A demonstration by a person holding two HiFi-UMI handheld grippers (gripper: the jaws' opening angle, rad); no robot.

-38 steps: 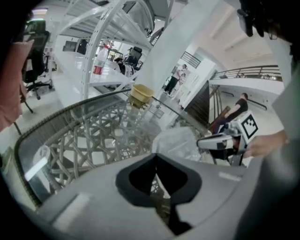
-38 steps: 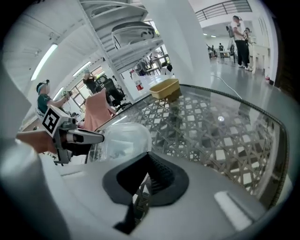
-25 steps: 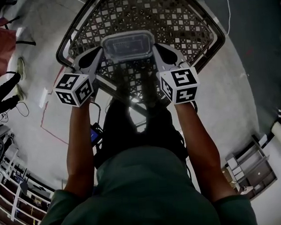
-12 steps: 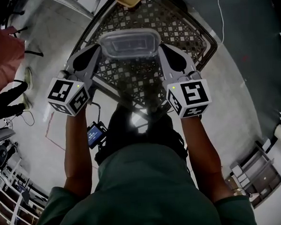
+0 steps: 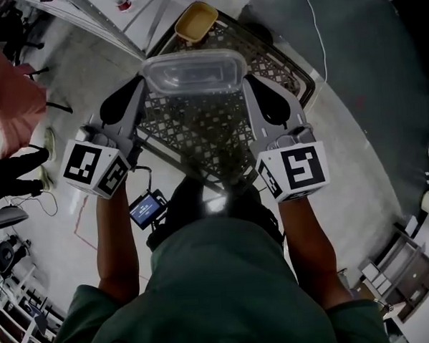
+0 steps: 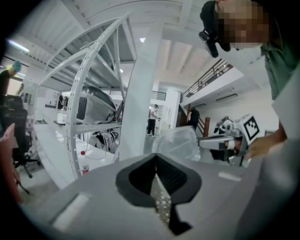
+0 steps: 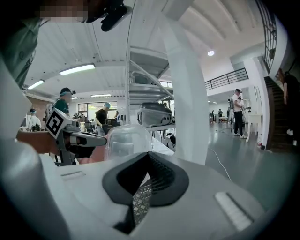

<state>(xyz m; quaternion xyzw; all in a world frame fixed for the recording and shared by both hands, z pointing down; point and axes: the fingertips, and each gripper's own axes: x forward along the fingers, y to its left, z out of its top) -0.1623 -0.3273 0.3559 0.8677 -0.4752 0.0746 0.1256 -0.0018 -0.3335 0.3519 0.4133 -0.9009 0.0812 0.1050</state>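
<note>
A clear plastic container (image 5: 191, 71) with a lid hangs in the air above the glass-topped lattice table (image 5: 295, 73). My left gripper (image 5: 139, 83) holds its left end and my right gripper (image 5: 247, 81) its right end. Both pairs of jaws stand pressed together on the thin rim. The left gripper view shows the container (image 6: 178, 143) just past the left gripper (image 6: 157, 157), with the right gripper's marker cube (image 6: 248, 127) beyond. The right gripper view shows the container (image 7: 126, 140) ahead of the right gripper (image 7: 147, 157), and the left gripper's cube (image 7: 55, 123) behind it.
A yellow bowl (image 5: 196, 21) sits on the table's far end. White shelving (image 6: 89, 79) and a white pillar (image 7: 187, 93) stand close behind. A pink cloth (image 5: 10, 99) lies at the left. Several people stand in the background hall.
The container has risen from just over the table toward the head camera, carried by both grippers. Both gripper views now look level across the room instead of down at the tabletop.
</note>
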